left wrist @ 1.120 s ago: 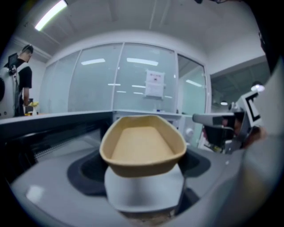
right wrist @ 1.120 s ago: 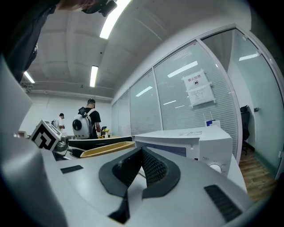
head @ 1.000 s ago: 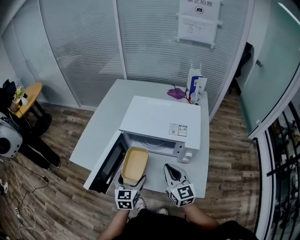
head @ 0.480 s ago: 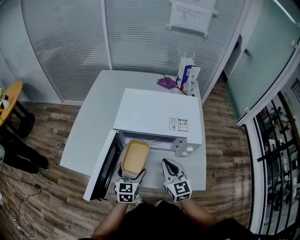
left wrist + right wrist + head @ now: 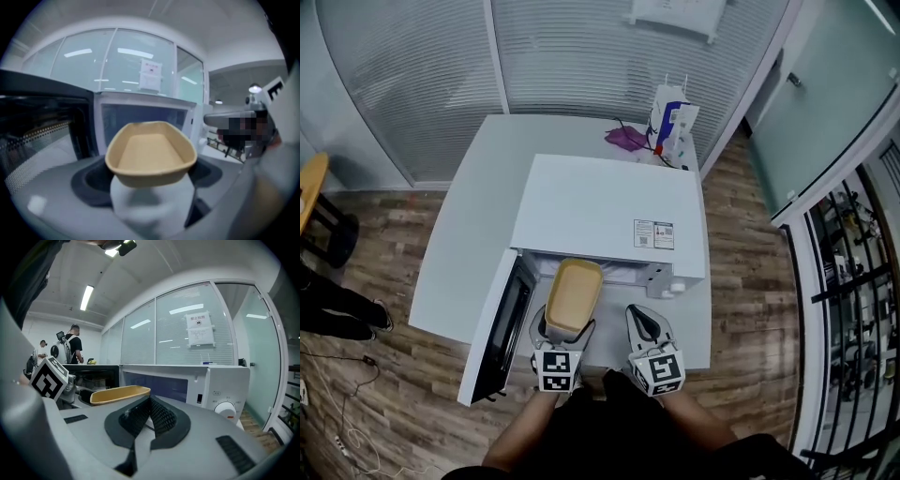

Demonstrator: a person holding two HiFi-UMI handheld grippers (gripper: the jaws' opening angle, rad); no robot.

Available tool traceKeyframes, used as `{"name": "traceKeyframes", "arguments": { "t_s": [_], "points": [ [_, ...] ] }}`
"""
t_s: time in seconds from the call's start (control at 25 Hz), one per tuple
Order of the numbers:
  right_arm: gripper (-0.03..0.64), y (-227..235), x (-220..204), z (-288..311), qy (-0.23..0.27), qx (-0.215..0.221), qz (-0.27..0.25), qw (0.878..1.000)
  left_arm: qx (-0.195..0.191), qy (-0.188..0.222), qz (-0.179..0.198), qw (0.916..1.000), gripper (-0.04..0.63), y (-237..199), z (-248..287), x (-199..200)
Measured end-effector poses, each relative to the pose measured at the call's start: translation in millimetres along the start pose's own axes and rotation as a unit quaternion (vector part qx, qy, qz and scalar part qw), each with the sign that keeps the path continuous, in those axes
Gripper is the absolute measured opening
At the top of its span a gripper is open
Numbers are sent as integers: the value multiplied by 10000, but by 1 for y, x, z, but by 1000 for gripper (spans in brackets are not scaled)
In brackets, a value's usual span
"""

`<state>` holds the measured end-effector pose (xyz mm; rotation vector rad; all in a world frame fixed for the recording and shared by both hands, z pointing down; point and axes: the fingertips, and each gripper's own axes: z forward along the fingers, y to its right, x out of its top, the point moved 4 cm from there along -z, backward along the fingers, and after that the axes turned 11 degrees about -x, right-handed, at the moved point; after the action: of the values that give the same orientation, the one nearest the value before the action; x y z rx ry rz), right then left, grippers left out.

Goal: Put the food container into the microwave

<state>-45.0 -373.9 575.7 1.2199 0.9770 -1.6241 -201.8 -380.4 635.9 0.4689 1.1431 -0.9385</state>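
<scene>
A tan, empty food container (image 5: 574,295) hangs level in front of the white microwave (image 5: 600,211), its far end at the mouth of the open cavity (image 5: 614,273). My left gripper (image 5: 560,332) is shut on the container's near end. The left gripper view has the container (image 5: 150,152) straight ahead, with the cavity (image 5: 140,117) behind it and my left gripper (image 5: 151,183) beneath its near rim. My right gripper (image 5: 640,322) hovers beside it on the right, shut with nothing held. In the right gripper view my right gripper (image 5: 149,405) has its black pads (image 5: 161,418) pressed together, and the container (image 5: 119,393) shows at the left.
The microwave door (image 5: 495,330) stands swung out to the left. The control panel with its knob (image 5: 226,409) is on the microwave's right. A carton (image 5: 673,117) and a purple object (image 5: 627,138) sit at the back of the white table (image 5: 473,216). Two people (image 5: 70,345) stand far off.
The left gripper has carried the container forward toward the microwave's cavity, so its far end now reaches the opening. The right gripper stayed alongside, shut.
</scene>
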Motion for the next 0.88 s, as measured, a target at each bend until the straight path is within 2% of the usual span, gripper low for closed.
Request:
{"name": "traceKeyframes", "arguments": {
  "t_s": [0.24,0.88],
  "points": [
    [8,11,-11,19,-99,41,119,9999,198,-74,-37,9998,486,-8,26,1],
    [8,3,-41,47,-412,382,205,9982,379,-281,-28,9989,487,-35,97,2]
  ]
}}
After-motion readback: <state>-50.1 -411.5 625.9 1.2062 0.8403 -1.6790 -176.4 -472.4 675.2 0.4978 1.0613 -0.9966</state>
